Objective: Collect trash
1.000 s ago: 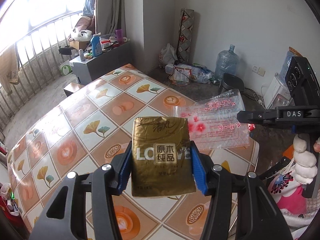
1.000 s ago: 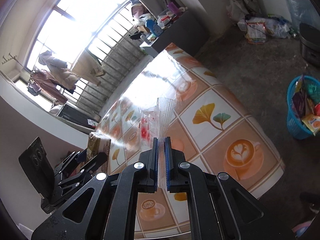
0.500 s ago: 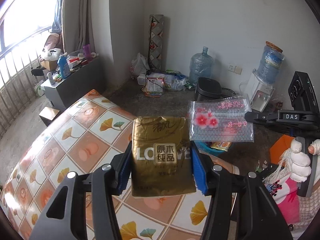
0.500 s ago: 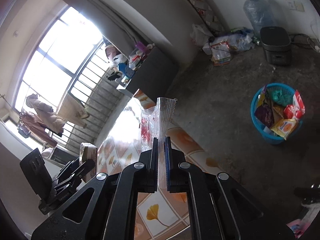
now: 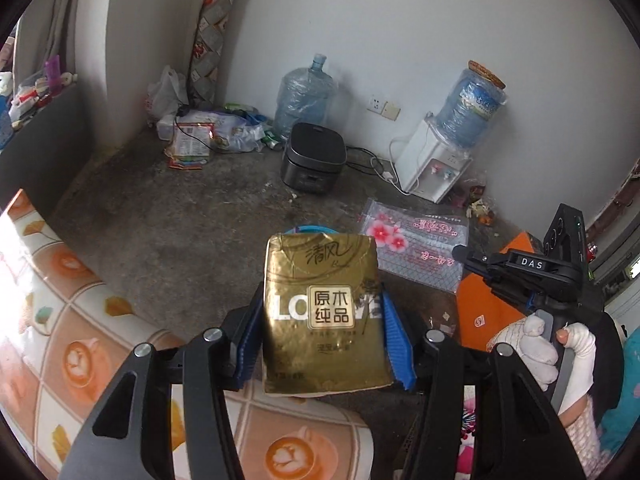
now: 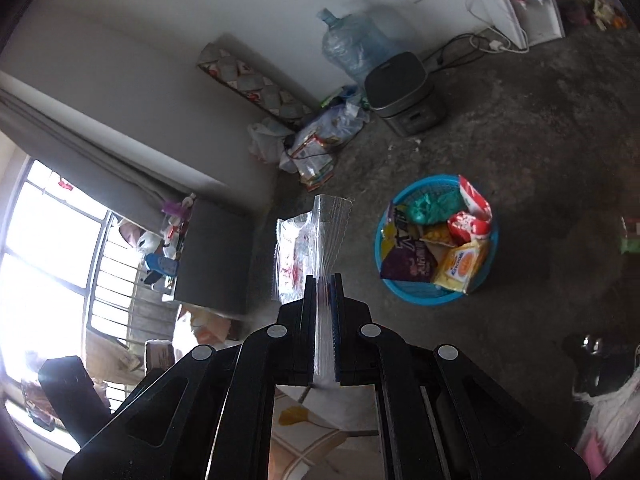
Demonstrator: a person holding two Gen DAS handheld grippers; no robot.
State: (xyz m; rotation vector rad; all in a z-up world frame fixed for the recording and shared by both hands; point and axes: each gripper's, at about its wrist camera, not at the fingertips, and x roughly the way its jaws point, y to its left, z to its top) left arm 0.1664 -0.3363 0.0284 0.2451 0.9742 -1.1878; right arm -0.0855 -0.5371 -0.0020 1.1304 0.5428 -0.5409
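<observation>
My left gripper point(image 5: 322, 320) is shut on a gold tissue pack point(image 5: 322, 316) with Chinese print, held upright past the table's edge over the floor. My right gripper point(image 6: 322, 284) is shut on a clear plastic bag with pink flowers point(image 6: 308, 236); the bag also shows in the left wrist view point(image 5: 416, 252), to the right of the pack, with the right gripper point(image 5: 460, 251) behind it. A blue basket point(image 6: 404, 288) full of snack wrappers stands on the concrete floor, to the right of the bag. Its rim point(image 5: 310, 229) peeks out behind the gold pack.
The tiled table point(image 5: 60, 300) with leaf and coffee prints lies at lower left. A black rice cooker point(image 5: 314, 158), a water jug point(image 5: 304, 98), a water dispenser point(image 5: 434, 162) and a heap of bags point(image 5: 208, 132) line the far wall. An orange box point(image 5: 480, 304) lies at right.
Both grippers have swung away from the table toward the floor, each still holding its item. The blue basket has come nearer and more central in the right wrist view.
</observation>
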